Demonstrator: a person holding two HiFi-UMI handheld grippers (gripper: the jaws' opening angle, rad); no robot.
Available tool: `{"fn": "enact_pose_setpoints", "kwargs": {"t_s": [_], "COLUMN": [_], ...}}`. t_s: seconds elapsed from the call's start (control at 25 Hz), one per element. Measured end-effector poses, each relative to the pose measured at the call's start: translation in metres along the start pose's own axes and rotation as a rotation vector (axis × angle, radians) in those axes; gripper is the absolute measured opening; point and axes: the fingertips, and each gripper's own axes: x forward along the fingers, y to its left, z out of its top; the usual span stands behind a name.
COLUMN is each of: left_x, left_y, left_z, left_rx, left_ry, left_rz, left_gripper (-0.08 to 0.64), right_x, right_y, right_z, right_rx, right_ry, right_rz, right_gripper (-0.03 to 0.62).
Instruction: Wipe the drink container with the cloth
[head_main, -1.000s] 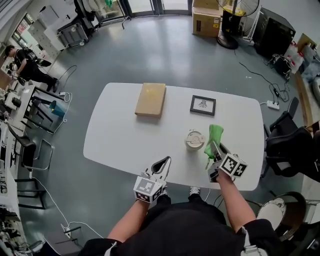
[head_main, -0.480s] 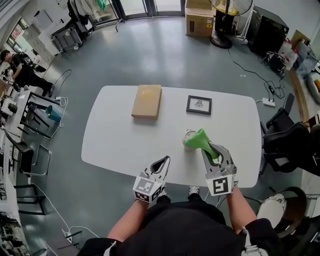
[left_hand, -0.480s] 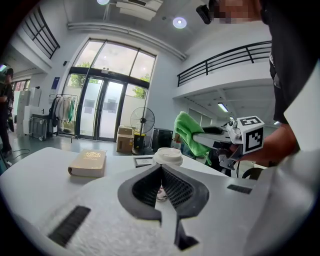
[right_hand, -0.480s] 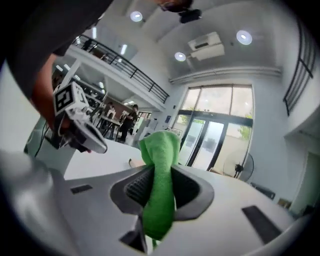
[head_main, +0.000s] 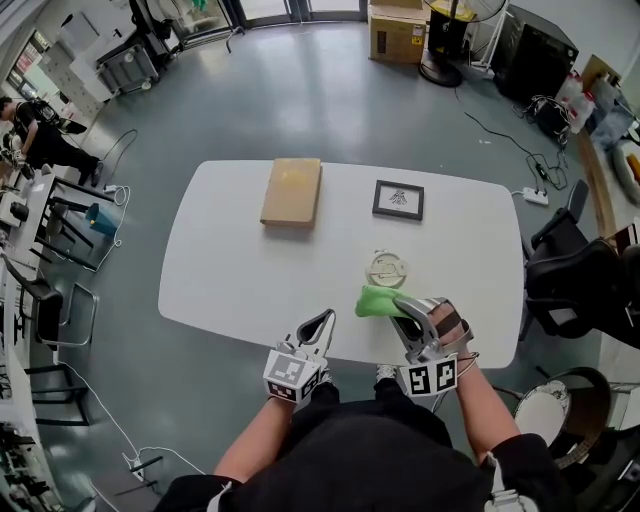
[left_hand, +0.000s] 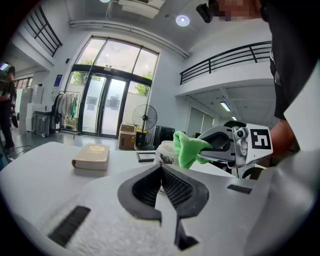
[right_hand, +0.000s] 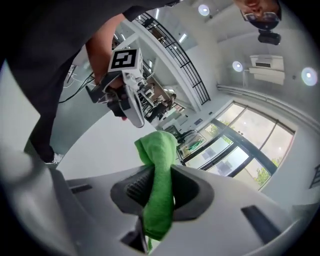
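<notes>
The drink container (head_main: 388, 270), a pale cup with a lid, stands on the white table (head_main: 230, 270); in the left gripper view the drink container (left_hand: 164, 152) shows just past the jaws. My right gripper (head_main: 402, 306) is shut on the green cloth (head_main: 376, 300) and lies sideways, pointing left, just on the near side of the cup. The green cloth (right_hand: 159, 182) is pinched between its jaws, and the cloth (left_hand: 186, 147) sits against the cup's side. My left gripper (head_main: 324, 320) hangs at the table's near edge, shut and holding nothing.
A tan book (head_main: 291, 191) lies at the back left of the table and a small framed picture (head_main: 398, 199) at the back right. Office chairs (head_main: 575, 290) stand right of the table. Desks and a person (head_main: 30, 125) are far left.
My right gripper has swung with the cloth from the cup's right side down to its near side, turning to point left. The left gripper has stayed put.
</notes>
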Motion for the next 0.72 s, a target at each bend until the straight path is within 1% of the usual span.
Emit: {"fn": "enact_pose_setpoints", "kwargs": {"t_s": [0.4, 0.72], "left_x": [-0.003, -0.012], "left_y": [0.007, 0.015], "left_z": [-0.013, -0.028], "left_rx": [-0.006, -0.029], "left_ry": [0.023, 0.042], "left_rz": [0.0, 0.007], "left_gripper": [0.014, 0.014], "right_x": [0.026, 0.043], "right_y": [0.041, 0.062], "right_z": [-0.027, -0.053], "right_rx": [-0.053, -0.002], "right_ry": [0.079, 0.175], "right_rz": [0.107, 0.156], "right_gripper": [0.089, 0.091]}}
